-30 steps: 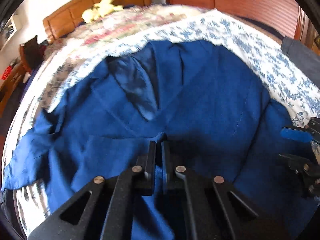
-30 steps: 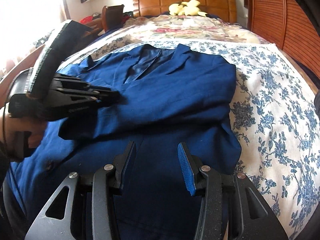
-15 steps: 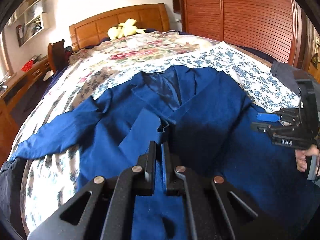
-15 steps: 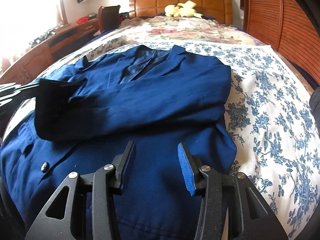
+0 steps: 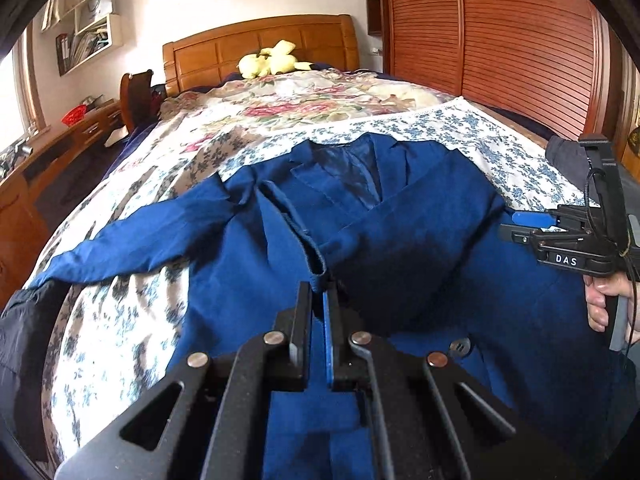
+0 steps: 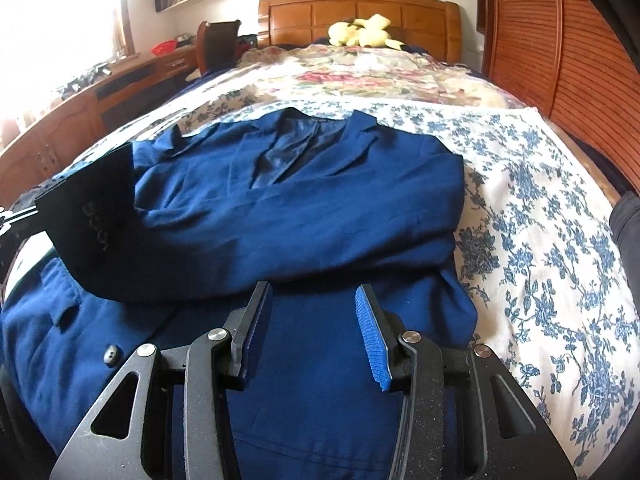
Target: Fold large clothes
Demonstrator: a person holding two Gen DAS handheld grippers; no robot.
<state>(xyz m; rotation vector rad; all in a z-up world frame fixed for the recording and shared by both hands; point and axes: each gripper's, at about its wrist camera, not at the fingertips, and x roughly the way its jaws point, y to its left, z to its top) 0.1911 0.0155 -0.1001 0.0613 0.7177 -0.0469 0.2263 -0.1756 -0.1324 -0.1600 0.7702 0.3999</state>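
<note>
The blue jacket (image 6: 304,200) lies face up across the floral bedspread (image 6: 560,208), collar toward the wooden headboard (image 6: 360,12) and hem toward the person, so its long axis runs away from both tools. In the right wrist view one sleeve is folded across the chest, leaving a straight edge on that side; in the left wrist view the other sleeve (image 5: 132,236) stretches out flat toward the bed's far-left edge, not yet folded.

The left gripper (image 5: 318,320) is shut tight on a ridge of the jacket's front edge (image 5: 316,268), which lifts in a narrow pleat from the fingers toward the collar. It sits close over the jacket's middle, so the outstretched sleeve lies to its left and it is the nearer hand for that fold. The right gripper (image 6: 316,328) hovers over the lower hem with its jaws partly apart and nothing between them; the blue pads (image 6: 370,336) appear clear of the cloth, though the fisheye makes the gap above the fabric hard to judge.

A yellow plush toy (image 6: 364,32) rests at the headboard, well away. No box or basket shows on the bed; a wall shelf (image 5: 88,36) holds what look like books and papers.
</note>
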